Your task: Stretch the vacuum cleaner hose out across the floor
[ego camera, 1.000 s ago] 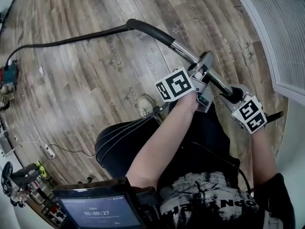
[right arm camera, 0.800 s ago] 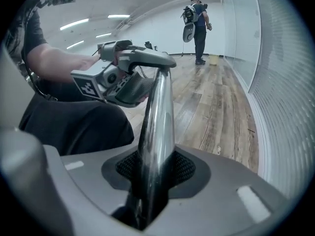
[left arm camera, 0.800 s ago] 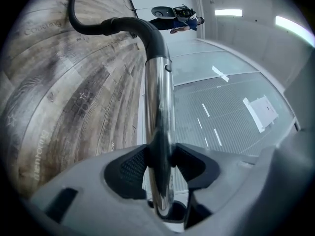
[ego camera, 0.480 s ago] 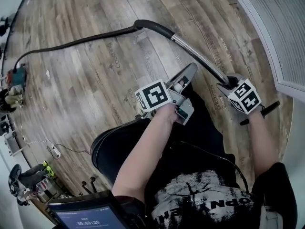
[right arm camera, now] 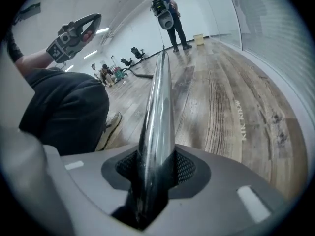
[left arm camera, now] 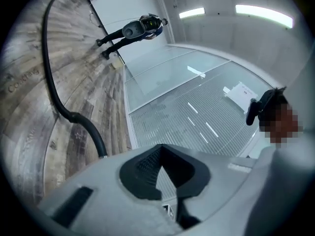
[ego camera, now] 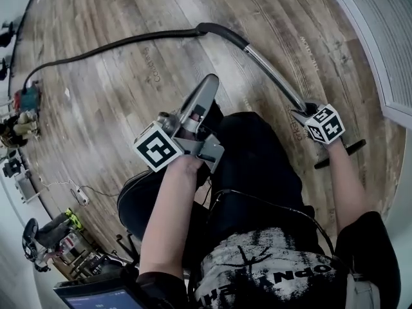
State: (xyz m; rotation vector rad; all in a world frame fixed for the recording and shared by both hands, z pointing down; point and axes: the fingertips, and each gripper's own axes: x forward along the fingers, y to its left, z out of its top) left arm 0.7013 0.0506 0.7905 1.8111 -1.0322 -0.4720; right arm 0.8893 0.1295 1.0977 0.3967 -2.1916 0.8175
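Observation:
The black vacuum hose (ego camera: 116, 44) lies in a long curve over the wooden floor and joins a chrome tube (ego camera: 273, 76) at the top of the head view. My right gripper (ego camera: 308, 113) is shut on the near end of that tube (right arm camera: 157, 112), which runs straight out between its pads (right arm camera: 189, 168). My left gripper (ego camera: 207, 85) is lifted off the floor above my knee, shut with nothing in it. The left gripper view shows its closed jaw tips (left arm camera: 165, 181) and the hose (left arm camera: 54, 92) on the floor beyond.
A glass wall with blinds (ego camera: 386, 31) runs along the right. A teal machine (ego camera: 27, 98), a power strip (ego camera: 80, 198) and tools (ego camera: 51, 237) line the left wall. A person (right arm camera: 167, 11) stands far down the room. My leg (ego camera: 257, 159) lies between the grippers.
My left gripper let go of the chrome tube, swung left and up away from it, and shut empty. The right gripper kept its hold on the tube.

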